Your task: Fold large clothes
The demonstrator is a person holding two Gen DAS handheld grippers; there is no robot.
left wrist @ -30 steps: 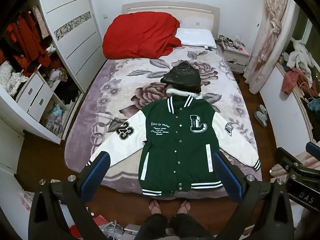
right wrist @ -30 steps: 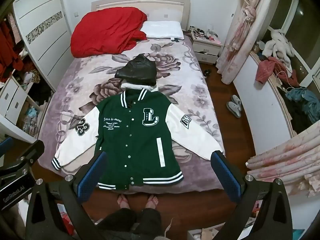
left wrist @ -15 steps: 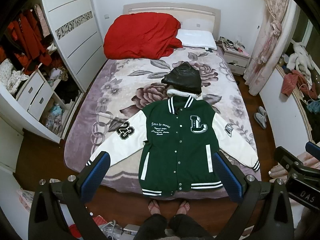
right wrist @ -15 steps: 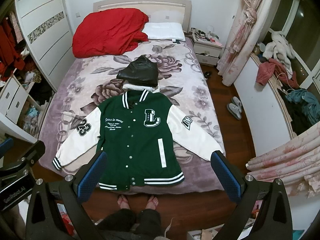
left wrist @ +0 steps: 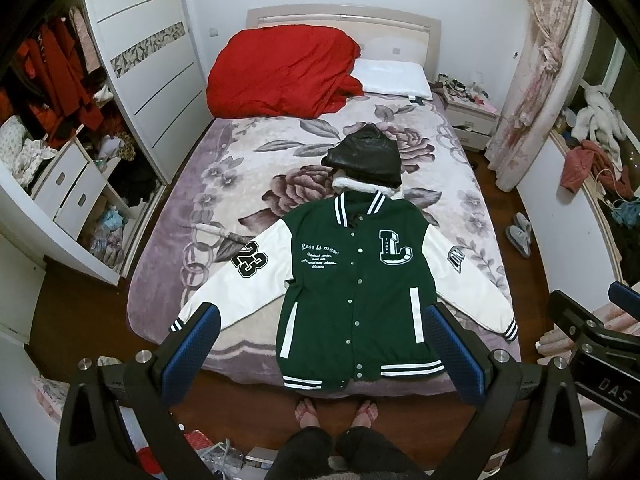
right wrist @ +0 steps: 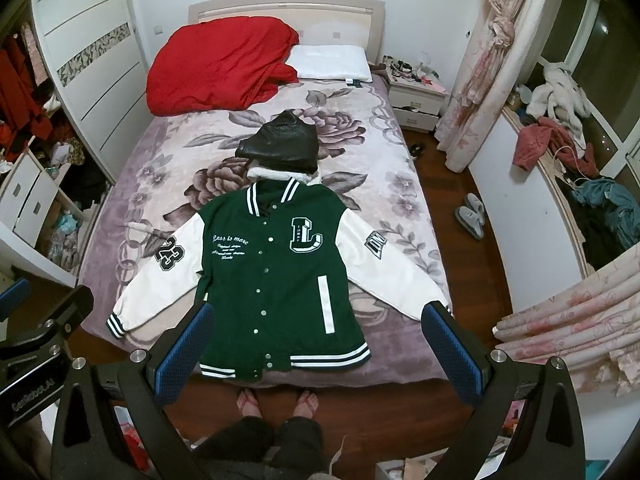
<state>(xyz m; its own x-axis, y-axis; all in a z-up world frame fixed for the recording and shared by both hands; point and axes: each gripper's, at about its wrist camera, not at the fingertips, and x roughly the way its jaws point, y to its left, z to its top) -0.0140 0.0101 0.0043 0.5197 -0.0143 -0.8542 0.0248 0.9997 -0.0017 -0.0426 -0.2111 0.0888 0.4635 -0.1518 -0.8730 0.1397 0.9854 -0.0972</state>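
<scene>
A green varsity jacket [left wrist: 356, 296] is laid flat, front up and sleeves spread, at the foot of the bed [left wrist: 240, 184]. Both the left tongs [left wrist: 324, 350] and right tongs [right wrist: 316, 346] are held wide apart, empty, well above it. No fold is begun; a sleeve cuff would likely be gripped first.

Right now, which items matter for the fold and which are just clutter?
Job:
green varsity jacket with white sleeves
open left gripper
open right gripper

Lying about:
black leather hooded garment
red quilt
white pillow
grey slippers
</scene>
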